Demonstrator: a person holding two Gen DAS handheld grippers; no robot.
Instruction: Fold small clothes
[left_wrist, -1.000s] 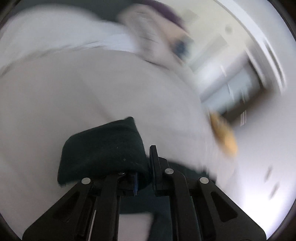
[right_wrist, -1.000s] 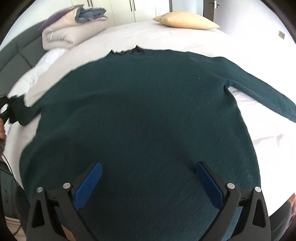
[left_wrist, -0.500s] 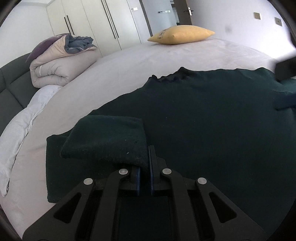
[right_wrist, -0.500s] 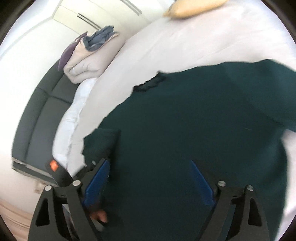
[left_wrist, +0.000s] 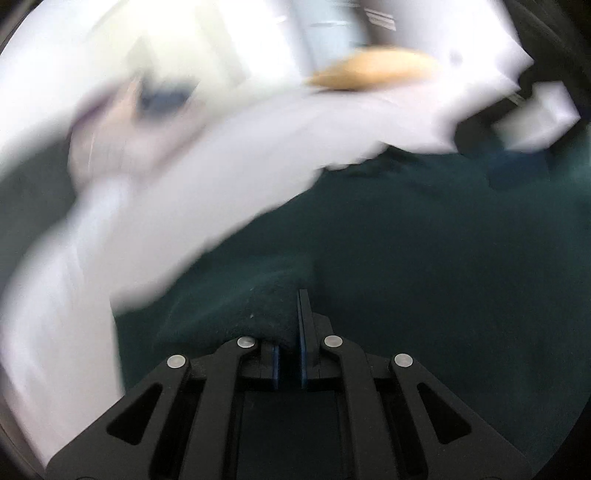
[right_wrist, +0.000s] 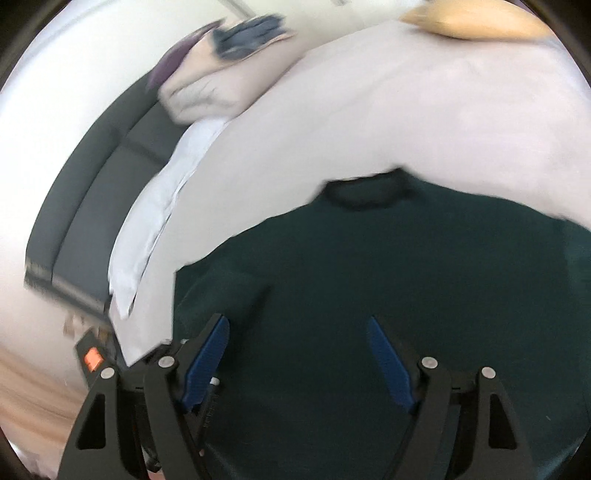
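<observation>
One sleeve (left_wrist: 236, 310) of the sweater (right_wrist: 388, 277) is being folded inward, clamped in the left gripper (left_wrist: 289, 332), while the right gripper (right_wrist: 297, 354) is closing its empty jaws above; remaining folds are pending.

A: What colour was the sweater (right_wrist: 388, 280)?
B: Dark green, plain, lying on a pale lilac-grey bedsheet (right_wrist: 424, 122).
A: And the far cushion (right_wrist: 476, 20)?
B: Mustard yellow. On the far left, the folded bedding (right_wrist: 218, 79) was beige with purple and slate-blue layers.
A: The headboard (right_wrist: 92, 188)?
B: Dark grey. The right gripper (right_wrist: 297, 356) was black with blue pads (right_wrist: 388, 362).
</observation>
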